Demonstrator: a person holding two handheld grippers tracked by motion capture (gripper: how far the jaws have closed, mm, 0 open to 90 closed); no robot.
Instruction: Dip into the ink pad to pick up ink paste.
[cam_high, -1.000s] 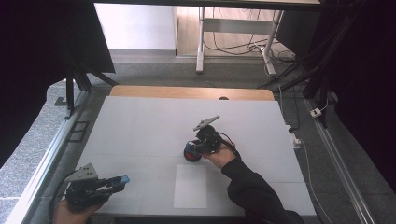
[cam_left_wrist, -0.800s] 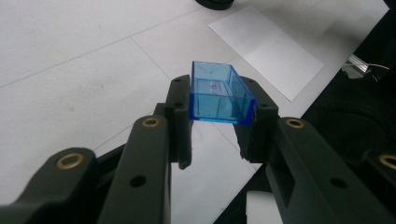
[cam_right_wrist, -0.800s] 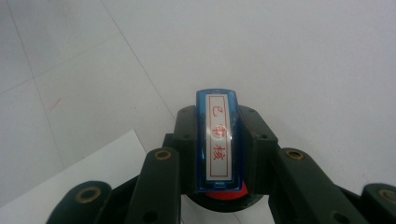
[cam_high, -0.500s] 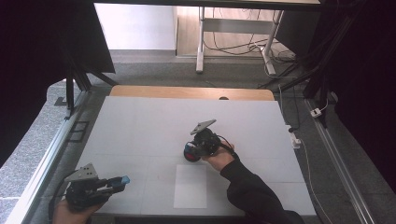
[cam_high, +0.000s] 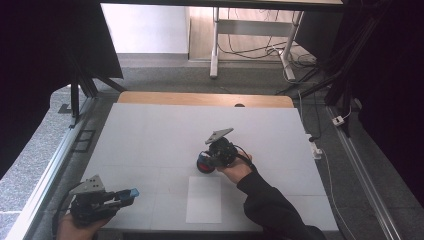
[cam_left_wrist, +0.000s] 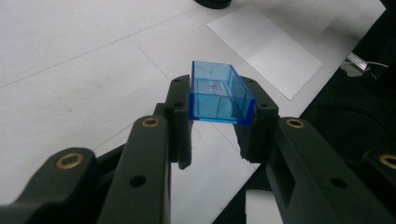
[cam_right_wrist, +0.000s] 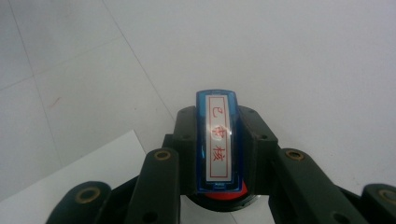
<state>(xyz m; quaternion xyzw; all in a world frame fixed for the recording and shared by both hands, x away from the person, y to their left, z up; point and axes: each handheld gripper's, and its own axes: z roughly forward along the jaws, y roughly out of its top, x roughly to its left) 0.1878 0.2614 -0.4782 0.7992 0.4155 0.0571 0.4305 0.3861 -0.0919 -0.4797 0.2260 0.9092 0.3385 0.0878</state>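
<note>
Blue transparent cap (cam_left_wrist: 219, 93) is sitting clamped in the left gripper (cam_high: 127, 194) near the table's (cam_high: 150, 135) front edge. Right gripper (cam_right_wrist: 219, 154) is gripping the stamp body (cam_right_wrist: 218, 144), which has shifted slightly toward the paper sheet (cam_high: 204, 199); stamping looks imminent.

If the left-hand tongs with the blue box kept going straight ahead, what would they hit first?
Probably the white paper sheet on the table. The left tongs, clamping the blue cap, point at it, though depth is unclear.
</note>
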